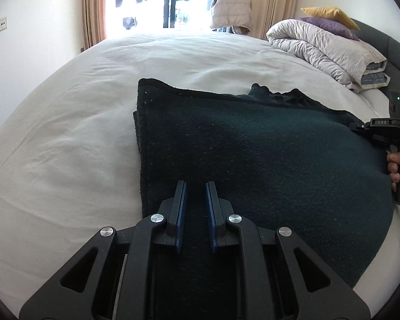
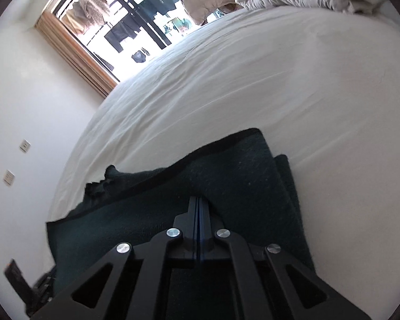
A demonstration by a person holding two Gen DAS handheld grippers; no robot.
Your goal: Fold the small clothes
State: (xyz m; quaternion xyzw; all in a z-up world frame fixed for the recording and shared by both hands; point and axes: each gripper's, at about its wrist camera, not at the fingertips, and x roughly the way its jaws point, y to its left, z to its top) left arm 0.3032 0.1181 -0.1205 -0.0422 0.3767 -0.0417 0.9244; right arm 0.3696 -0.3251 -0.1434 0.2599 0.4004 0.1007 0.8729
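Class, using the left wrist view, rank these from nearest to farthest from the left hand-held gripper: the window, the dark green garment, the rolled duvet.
1. Dark green garment, directly under the left hand-held gripper.
2. Rolled duvet, far right on the bed.
3. Window, beyond the bed's far edge.

The folded garment [image 1: 253,144] is laid on the bed [image 1: 66,133], and the left gripper [image 1: 196,186] is set over its near edge while the right gripper [image 2: 199,200] is placed over the garment at its right side, where a hand [image 1: 398,165] is seen at the picture's edge. Behind the garment, at the bed's far right, a rolled duvet [image 1: 320,48] is piled with two cushions [image 1: 330,17] stacked on it. Beyond the bed a window [image 1: 160,0] is set in the far wall, flanked by curtains [image 1: 93,8].
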